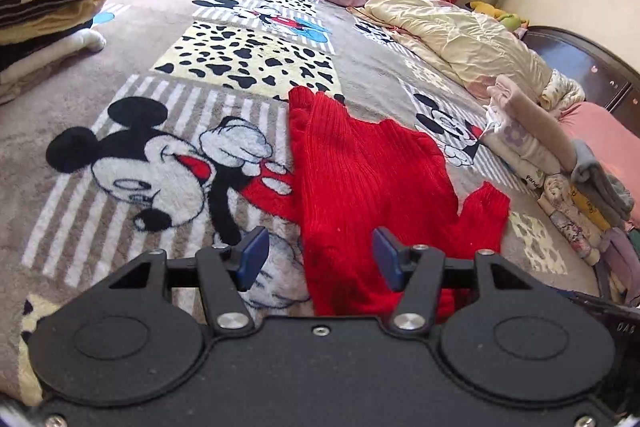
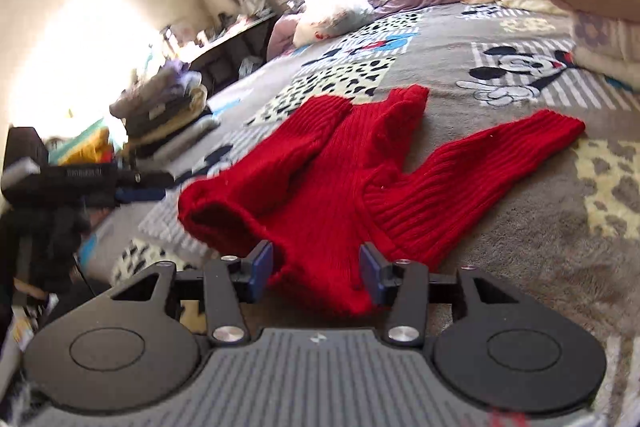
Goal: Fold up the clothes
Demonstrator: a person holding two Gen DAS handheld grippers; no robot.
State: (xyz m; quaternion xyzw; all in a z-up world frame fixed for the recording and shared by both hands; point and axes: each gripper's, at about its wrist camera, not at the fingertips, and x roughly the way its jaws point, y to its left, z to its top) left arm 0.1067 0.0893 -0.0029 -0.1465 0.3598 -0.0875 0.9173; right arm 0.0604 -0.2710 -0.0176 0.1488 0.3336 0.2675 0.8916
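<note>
Red sweater [image 1: 360, 179] is lying lengthwise away from both grippers, left gripper [image 1: 316, 259] and right gripper [image 2: 316, 271] gaping apart over its near hem, unclamped.

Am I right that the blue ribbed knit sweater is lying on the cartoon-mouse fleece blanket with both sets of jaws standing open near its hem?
Not quite: the ribbed knit sweater is red, not blue, as both wrist views show. The rest holds: it lies on the cartoon-mouse fleece blanket, with the left gripper and right gripper jaws open at its hem.

Sweater [image 1: 360, 179] on blanket [image 1: 120, 99]
</note>
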